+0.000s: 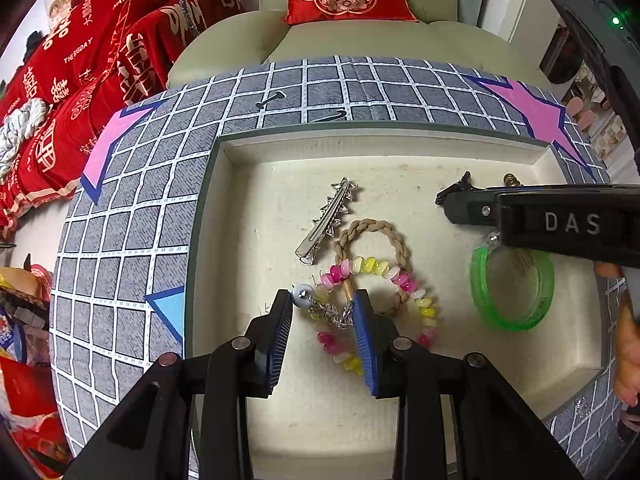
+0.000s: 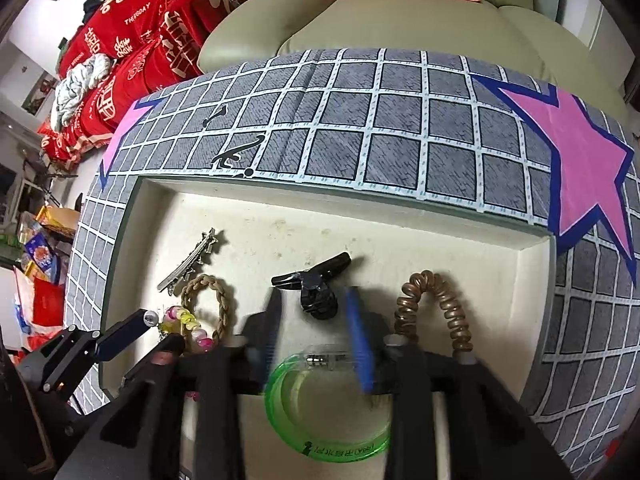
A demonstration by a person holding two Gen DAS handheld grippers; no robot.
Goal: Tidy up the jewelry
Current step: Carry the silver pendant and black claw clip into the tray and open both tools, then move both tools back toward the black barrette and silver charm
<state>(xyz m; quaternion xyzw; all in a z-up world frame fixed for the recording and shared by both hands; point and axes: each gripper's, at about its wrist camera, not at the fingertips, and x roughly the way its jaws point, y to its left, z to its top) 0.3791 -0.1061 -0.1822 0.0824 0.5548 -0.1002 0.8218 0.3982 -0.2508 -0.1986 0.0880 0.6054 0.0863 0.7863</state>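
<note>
A cream tray (image 1: 224,240) holds the jewelry. My left gripper (image 1: 323,304) points down into it, shut on the silver ball-and-chain end of a pink, yellow and white beaded bracelet (image 1: 404,280), which lies on a braided rope ring (image 1: 396,240). A silver star hair clip (image 1: 326,220) lies just beyond. My right gripper (image 2: 314,292) is blurred and open, its blue pads either side of a green bangle (image 2: 280,412) resting on the tray floor. A black clip (image 2: 316,284) lies ahead of it and a brown coil hair tie (image 2: 452,308) to its right.
The tray sits on a grey checked cloth (image 1: 132,280) with pink stars. Two small black pins (image 1: 272,100) lie on the cloth behind the tray. A beige armchair (image 1: 360,40) stands beyond, with red cushions at the left. A person's hand (image 1: 628,340) shows at the right edge.
</note>
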